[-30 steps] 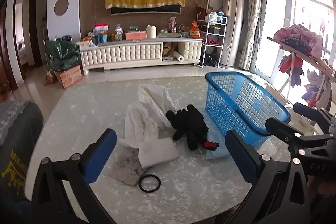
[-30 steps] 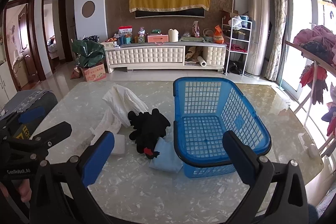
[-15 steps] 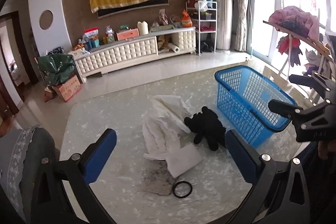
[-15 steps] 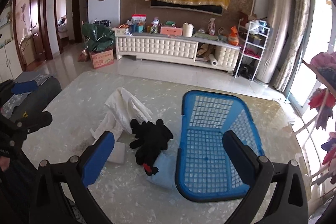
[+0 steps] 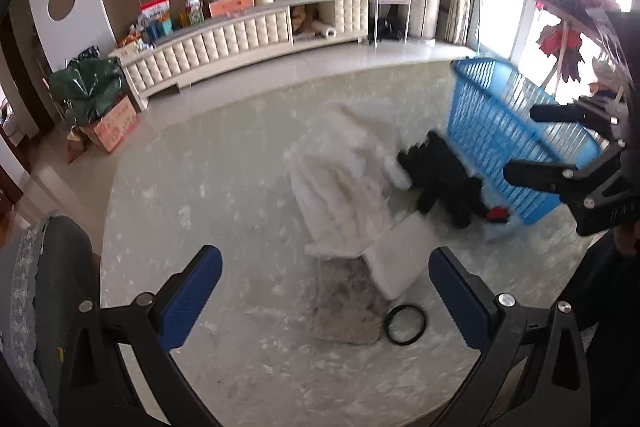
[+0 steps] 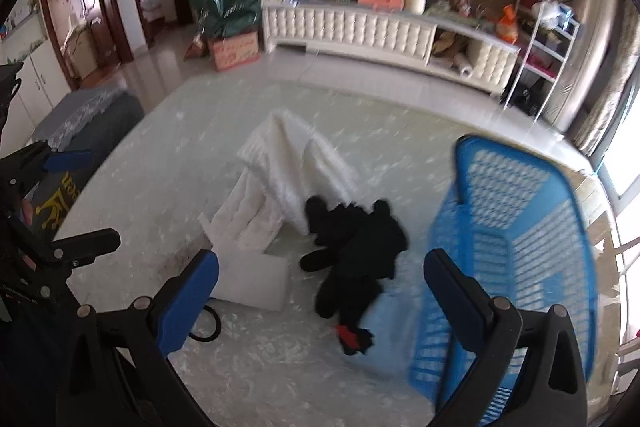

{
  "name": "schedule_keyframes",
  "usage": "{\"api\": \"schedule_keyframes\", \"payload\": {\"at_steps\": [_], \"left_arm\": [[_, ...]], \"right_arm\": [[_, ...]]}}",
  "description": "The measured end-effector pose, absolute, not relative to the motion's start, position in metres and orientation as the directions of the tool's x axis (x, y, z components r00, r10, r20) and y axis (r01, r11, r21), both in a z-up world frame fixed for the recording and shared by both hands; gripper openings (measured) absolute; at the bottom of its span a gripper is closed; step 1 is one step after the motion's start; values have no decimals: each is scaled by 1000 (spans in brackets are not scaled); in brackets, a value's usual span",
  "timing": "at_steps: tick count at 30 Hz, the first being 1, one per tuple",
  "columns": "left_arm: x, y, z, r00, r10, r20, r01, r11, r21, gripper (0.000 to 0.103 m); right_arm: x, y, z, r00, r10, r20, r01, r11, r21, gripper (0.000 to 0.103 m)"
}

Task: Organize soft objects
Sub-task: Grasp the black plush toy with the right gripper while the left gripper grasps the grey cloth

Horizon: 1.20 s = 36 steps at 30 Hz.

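Landmark: blue basket, slatted plastic, standing on the marbled desk.

1. Black plush toy. Lies on the desk, touching or just beside the basket's near wall; a small red part shows at its lower end. Seen between the two fingers of the right tongs, ahead of them and apart from them.
2. Light blue cloth. Partly under the plush toy, against the foot of the basket.
3. White towel. Rumpled, on the far side of the plush toy from the basket, one edge touching the toy. Ahead of the left tongs, apart from them.
4. White folded pad. On the desk, further from the basket than the plush toy, at the towel's near end; between the left tongs' fingers in view, not touched.
5. Grey cloth. Flat on the desk, partly under the pad.
6. Black ring. Just beside the grey cloth, on its basket side.

Left tongs: released, fingers spread wide, nothing held. Right tongs: released, likewise nothing held, positioned near the basket's near corner.
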<state>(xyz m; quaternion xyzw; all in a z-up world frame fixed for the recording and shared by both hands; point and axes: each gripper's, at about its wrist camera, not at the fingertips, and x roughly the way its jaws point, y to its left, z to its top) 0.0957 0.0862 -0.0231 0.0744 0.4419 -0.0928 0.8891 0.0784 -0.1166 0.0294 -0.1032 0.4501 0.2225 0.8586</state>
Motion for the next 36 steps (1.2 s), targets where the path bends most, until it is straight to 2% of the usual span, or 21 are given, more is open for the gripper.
{"api": "schedule_keyframes", "payload": {"at_steps": [6,13,23,27,31,36], "left_arm": [[104,98,-57,513,-119,-850,265,964,25,103],[114,97,-88,439,-162,-884,339,941,-4,103],[128,87,-128,352,-129,-927,365,931,9,103],[128,83,-133,343,-109,-933,385,922,34,102],[134,83,-139,317,-116,-941,381,924,14,94],[143,87,-141,280,-148,-948,355,934,-41,88]], "right_arm": [[97,-99,2,406,263,-875,-505,863,25,94],[118,-91,-23,364,154,-918,-478,878,-42,94],[134,-105,-33,358,46,-932,-408,906,-112,94],[142,-111,-33,354,43,-934,-387,916,-104,92],[149,-111,-41,335,34,-942,-379,920,-101,90],[152,-115,-40,320,41,-946,-361,929,-82,86]]}}
